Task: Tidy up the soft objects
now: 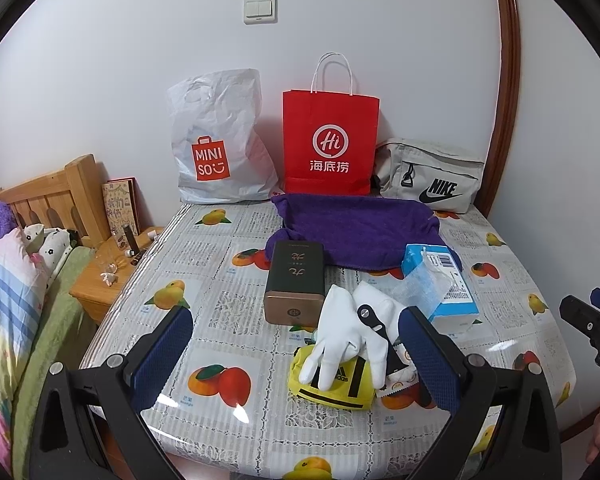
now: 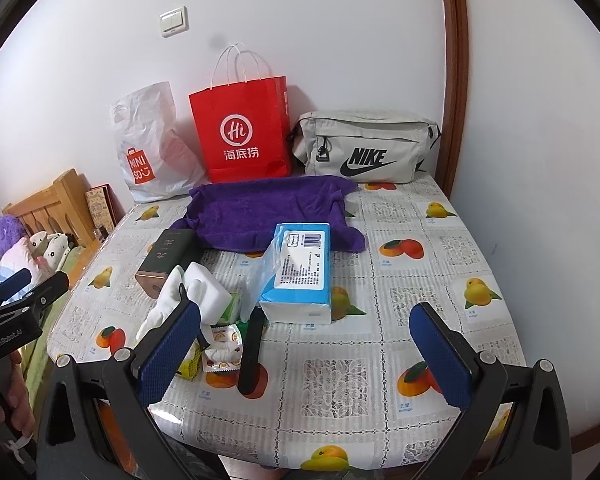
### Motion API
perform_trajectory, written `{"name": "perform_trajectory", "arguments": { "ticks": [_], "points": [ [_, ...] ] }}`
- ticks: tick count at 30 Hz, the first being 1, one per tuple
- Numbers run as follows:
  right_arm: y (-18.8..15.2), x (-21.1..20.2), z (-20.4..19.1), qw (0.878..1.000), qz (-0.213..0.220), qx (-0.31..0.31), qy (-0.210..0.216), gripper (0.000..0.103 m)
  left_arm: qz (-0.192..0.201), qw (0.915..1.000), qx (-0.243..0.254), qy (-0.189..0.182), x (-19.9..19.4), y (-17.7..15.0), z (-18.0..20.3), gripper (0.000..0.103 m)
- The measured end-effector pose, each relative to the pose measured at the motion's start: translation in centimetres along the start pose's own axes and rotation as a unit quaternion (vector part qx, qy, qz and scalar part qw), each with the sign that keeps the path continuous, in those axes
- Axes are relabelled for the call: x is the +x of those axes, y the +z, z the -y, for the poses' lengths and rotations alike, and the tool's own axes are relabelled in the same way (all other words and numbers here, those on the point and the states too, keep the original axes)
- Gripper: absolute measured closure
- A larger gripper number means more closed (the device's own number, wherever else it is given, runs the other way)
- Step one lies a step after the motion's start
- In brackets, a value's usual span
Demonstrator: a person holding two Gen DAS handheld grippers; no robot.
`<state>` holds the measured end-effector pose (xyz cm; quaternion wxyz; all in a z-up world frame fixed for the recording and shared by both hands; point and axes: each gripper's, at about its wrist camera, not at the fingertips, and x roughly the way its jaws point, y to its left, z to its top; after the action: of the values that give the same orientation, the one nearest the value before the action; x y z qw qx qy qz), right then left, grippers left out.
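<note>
A purple towel (image 1: 360,232) (image 2: 268,212) lies spread at the back of the table. White gloves (image 1: 340,340) (image 2: 168,300) lie over a yellow Adidas pouch (image 1: 332,384), with a black-handled tool (image 1: 374,320) on them. A blue tissue pack (image 1: 440,284) (image 2: 300,272) lies right of them. My left gripper (image 1: 296,356) is open and empty, above the near table edge with the pouch between its fingers' line. My right gripper (image 2: 304,356) is open and empty, near the front edge, right of the gloves.
A white Miniso bag (image 1: 216,144) (image 2: 148,152), a red paper bag (image 1: 330,144) (image 2: 244,132) and a grey Nike bag (image 1: 432,176) (image 2: 364,148) stand against the wall. A dark box (image 1: 296,280) (image 2: 168,256) and snack packets (image 2: 220,344) lie mid-table. A bed and nightstand (image 1: 112,272) are left.
</note>
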<state>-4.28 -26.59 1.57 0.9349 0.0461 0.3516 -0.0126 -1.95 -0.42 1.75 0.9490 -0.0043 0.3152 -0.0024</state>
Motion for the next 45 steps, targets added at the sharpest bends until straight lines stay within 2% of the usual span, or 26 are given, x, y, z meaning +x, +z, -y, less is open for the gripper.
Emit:
{"name": "perform_trajectory", "arguments": {
  "ticks": [19, 26, 33, 38, 43, 45],
  "points": [
    [0.0, 0.0, -0.1, 1.000, 0.002, 0.002, 0.004, 0.000, -0.002, 1.0000, -0.003, -0.001, 0.0, -0.1, -0.4, 0.000],
    [0.1, 0.5, -0.5, 1.000, 0.006, -0.003, 0.023, 0.000, -0.012, 0.9999, 0.006, -0.006, 1.4, -0.1, -0.1, 0.000],
    [-1.1, 4.2, -1.1, 0.999, -0.020, -0.020, 0.037, 0.001, -0.046, 0.9987, 0.014, -0.012, 5.0, -1.5, -0.2, 0.000],
    [-2.4, 7.4, -1.0, 0.998, -0.048, -0.019, 0.048, 0.013, -0.063, 0.9972, 0.031, -0.025, 7.5, -2.8, 0.6, 0.000],
    [-3.6, 10.5, -0.9, 0.996, -0.072, -0.023, 0.044, 0.015, -0.077, 0.9940, 0.066, -0.041, 10.1, -3.6, 2.1, 0.000],
    [-4.0, 11.6, -0.7, 0.995, -0.080, -0.018, 0.048, 0.019, -0.084, 0.9927, 0.068, -0.054, 11.2, -3.8, 2.5, 0.004]
  ]
}}
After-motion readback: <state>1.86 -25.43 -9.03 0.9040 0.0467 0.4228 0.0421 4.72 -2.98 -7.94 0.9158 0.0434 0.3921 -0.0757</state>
